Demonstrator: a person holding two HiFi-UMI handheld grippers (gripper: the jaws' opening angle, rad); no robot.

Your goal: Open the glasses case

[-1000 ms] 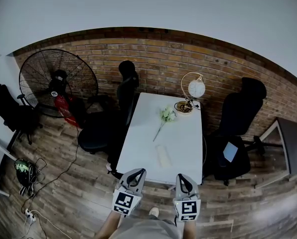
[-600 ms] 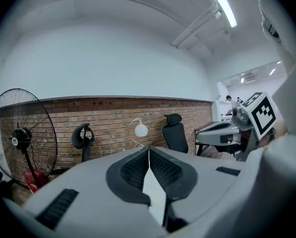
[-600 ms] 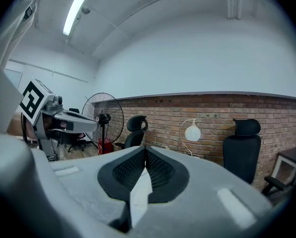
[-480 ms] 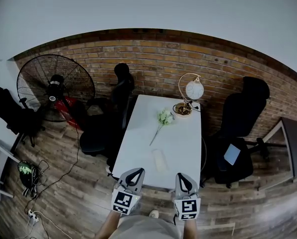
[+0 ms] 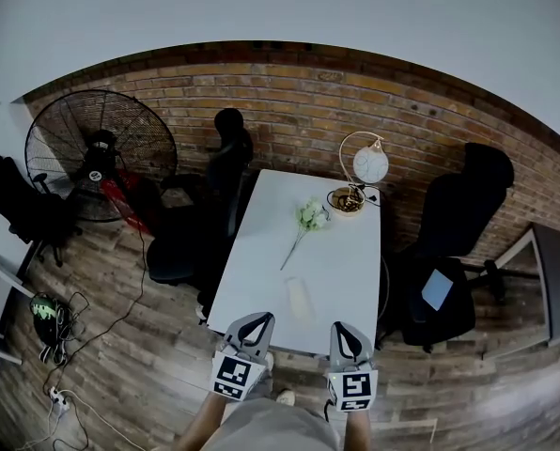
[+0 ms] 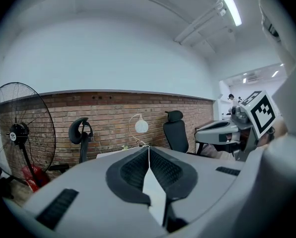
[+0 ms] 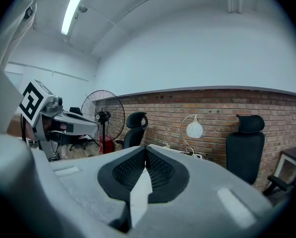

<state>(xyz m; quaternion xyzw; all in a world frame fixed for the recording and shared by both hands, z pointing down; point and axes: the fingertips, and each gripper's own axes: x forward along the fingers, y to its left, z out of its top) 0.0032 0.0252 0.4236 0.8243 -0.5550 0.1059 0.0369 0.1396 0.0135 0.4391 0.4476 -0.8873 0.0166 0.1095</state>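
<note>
A pale glasses case (image 5: 300, 300) lies flat near the front of the white table (image 5: 346, 261) in the head view. My left gripper (image 5: 257, 319) hovers at the table's near edge, left of the case, jaws shut with nothing between them. My right gripper (image 5: 346, 331) is held level beside it, right of the case, also shut and empty. In the left gripper view the tips (image 6: 148, 148) meet, and the right gripper (image 6: 222, 132) shows off to the side. The right gripper view shows its tips (image 7: 146, 147) closed too. The case is hidden in both gripper views.
A white flower stem (image 5: 304, 224) and a globe lamp (image 5: 365, 169) stand farther back on the table. Black chairs (image 5: 449, 252) (image 5: 205, 214) flank it, and a large fan (image 5: 97, 153) stands at left. A brick wall (image 5: 289, 111) is behind, cables (image 5: 59, 346) lie on the floor.
The table and case have drawn closer to both grippers, whose tips now reach the table's near edge. Both grippers stay shut.
</note>
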